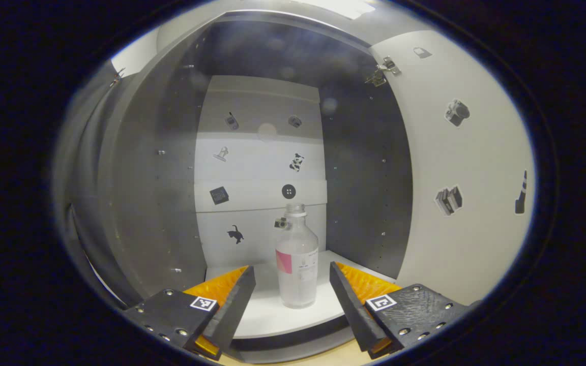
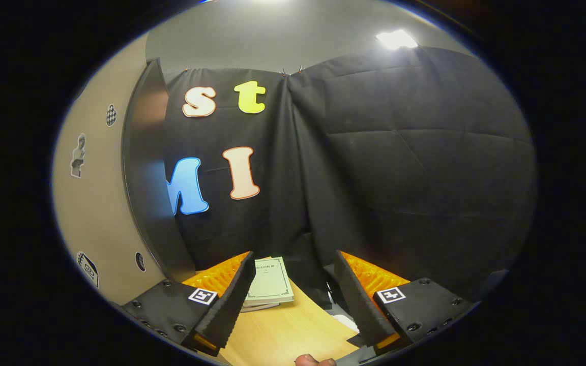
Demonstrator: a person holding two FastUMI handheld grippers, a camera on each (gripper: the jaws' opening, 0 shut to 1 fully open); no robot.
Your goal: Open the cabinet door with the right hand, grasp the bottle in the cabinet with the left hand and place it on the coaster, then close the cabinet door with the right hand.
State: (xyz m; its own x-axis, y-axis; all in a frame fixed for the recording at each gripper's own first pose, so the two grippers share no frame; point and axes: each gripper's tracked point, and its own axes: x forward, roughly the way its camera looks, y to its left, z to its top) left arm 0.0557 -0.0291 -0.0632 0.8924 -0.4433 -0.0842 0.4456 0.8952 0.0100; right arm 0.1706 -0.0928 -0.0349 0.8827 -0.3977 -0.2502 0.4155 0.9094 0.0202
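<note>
A clear bottle [image 1: 297, 259] with a pink-and-white label stands upright on the white shelf [image 1: 272, 315] inside the open cabinet. My left gripper [image 1: 292, 292] is open in front of it, one finger on each side of the bottle's base, not touching it. The cabinet door [image 1: 466, 168] hangs open at the right in the left gripper view, stickers on its inner face. My right gripper [image 2: 293, 290] is open with nothing between its fingers, hanging over a wooden tabletop [image 2: 283, 330]. The door [image 2: 94, 203] shows at the left edge of the right gripper view.
The cabinet's dark side walls [image 1: 155, 178] close in on both sides of the shelf. A pale booklet [image 2: 271, 287] lies on the wooden table by the booth's black cloth wall. A fingertip [image 2: 313, 361] shows at the bottom edge of the right gripper view.
</note>
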